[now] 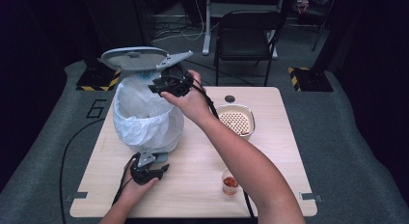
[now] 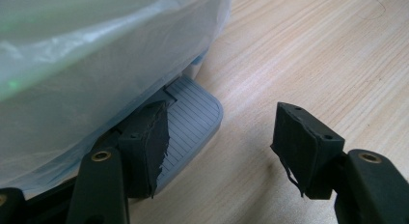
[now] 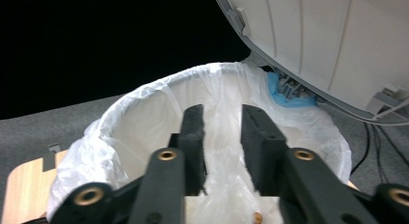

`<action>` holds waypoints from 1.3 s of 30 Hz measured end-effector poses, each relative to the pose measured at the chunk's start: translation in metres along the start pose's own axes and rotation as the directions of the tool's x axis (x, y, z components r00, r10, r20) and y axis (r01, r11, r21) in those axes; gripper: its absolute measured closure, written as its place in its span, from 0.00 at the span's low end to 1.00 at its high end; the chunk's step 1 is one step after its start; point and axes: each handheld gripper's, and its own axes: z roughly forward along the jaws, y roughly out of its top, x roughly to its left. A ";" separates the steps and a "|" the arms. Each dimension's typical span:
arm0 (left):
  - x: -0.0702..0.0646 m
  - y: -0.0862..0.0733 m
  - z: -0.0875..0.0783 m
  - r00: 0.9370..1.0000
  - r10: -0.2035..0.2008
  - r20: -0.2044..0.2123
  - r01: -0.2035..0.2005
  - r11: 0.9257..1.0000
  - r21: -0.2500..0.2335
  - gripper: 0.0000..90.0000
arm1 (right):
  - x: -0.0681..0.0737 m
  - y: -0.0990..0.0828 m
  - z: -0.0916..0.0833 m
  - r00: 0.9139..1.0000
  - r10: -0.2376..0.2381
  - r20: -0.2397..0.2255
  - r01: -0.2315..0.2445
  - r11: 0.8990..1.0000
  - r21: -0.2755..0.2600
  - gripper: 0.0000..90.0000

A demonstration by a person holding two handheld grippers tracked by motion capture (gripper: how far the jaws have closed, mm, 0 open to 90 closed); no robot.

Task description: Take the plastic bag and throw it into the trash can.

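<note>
Black jaws of the right gripper [image 3: 222, 137] stand slightly parted, empty, over the white-bagged pedal bin [image 1: 147, 115] at the tabletop's [image 1: 193, 185] left, while the left gripper [image 1: 149, 171], spread wide, should keep pressing the grey ribbed pedal [image 2: 190, 125] so the lid [image 1: 137, 57] stays up.

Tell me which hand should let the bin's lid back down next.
Left, most likely. The left gripper has one pad on the bin's grey pedal, so lifting off should drop the raised lid. The right gripper hangs over the lined bin mouth, holding nothing.
</note>
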 end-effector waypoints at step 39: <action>0.001 -0.001 0.001 1.000 0.006 -0.004 -0.006 1.000 -0.014 0.42 | -0.026 -0.109 -0.084 0.993 0.048 0.111 -0.052 0.998 0.032 0.69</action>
